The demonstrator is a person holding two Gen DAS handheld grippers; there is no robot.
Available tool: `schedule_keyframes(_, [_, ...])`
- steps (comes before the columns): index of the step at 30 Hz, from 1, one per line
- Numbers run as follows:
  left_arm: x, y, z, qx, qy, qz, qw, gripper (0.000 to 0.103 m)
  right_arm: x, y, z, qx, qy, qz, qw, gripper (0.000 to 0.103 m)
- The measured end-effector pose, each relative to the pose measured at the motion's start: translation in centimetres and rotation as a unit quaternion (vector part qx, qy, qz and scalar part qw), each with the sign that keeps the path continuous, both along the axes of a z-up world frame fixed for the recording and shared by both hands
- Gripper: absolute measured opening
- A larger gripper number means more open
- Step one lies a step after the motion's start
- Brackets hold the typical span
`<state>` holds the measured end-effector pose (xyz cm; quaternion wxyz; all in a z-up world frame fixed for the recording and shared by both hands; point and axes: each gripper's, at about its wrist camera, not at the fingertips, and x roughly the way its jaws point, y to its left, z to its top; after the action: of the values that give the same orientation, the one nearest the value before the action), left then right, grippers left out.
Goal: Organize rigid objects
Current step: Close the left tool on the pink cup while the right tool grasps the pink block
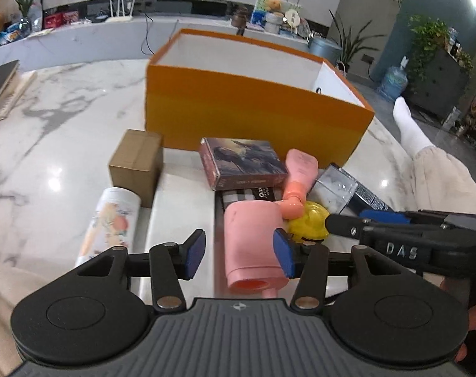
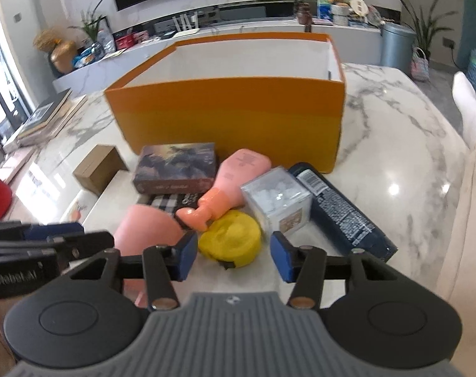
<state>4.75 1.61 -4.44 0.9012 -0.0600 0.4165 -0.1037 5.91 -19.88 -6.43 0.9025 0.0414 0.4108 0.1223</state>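
1. Marble table (image 2: 395, 132) carries everything; its far edge faces a TV wall.
2. Orange box (image 2: 231, 119), open-topped with a white inside, stands toward the far edge.
3. Dark blue tube (image 2: 341, 210) lies near the right edge, touching a clear cube (image 2: 278, 198).
4. Picture-printed box (image 2: 175, 166) and brown carton (image 2: 96, 169) sit just before the orange box.
5. Pink cylinder (image 1: 250, 245) lies on its side by the near edge; a pink bottle (image 2: 231, 182) leans over a yellow tape roll (image 2: 231, 238).
6. Left gripper (image 1: 239, 253) is half open around the pink cylinder, one pad against it, the other clear.
7. Right gripper (image 2: 235, 256) is open, straddling the yellow roll without touching.
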Motion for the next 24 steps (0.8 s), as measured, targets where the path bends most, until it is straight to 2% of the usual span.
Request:
schedule_keyframes(4, [0.5, -0.9, -0.5, -0.003, 0.012, -0.015, 0.9998, 0.071, 0.8, -0.2, -0.4, 0.009, 0.007, -0.007, 1.0, 0.051])
schedule_keyframes(9, [1.3, -2.0, -1.4, 0.026, 0.03, -0.018, 0.999, 0.07, 1.5, 0.4, -0.9, 0.002, 0.015, -0.001, 1.0, 0.047])
schedule_keyframes(12, [1.6, -2.1, -1.7, 0.026, 0.035, -0.019, 0.9989, 0.07, 1.9, 0.1, -1.3, 0.009, 0.024, -0.007, 1.0, 0.047])
schedule_keyframes(17, [1.6, -3.5, -2.3, 0.068, 0.031, -0.044, 0.9962, 0.07, 2.5, -0.5, -1.3, 0.027, 0.025, -0.018, 0.999, 0.047])
schedule_keyframes(20, [2.2, -3.6, -3.0, 0.072, 0.047, -0.043, 0.9953, 0.067, 2.7, -0.4, -1.4, 0.028, 0.028, -0.018, 0.999, 0.047])
schedule_keyframes(22, [2.3, -3.7, -3.3, 0.073, 0.047, -0.046, 0.9952, 0.062, 2.7, -0.3, -1.5, 0.024, 0.027, -0.017, 0.999, 0.048])
schedule_keyframes(24, [2.3, -3.7, -3.3, 0.07, 0.045, -0.049, 0.9953, 0.062, 2.8, -0.1, -1.5, 0.017, 0.026, -0.016, 0.999, 0.048])
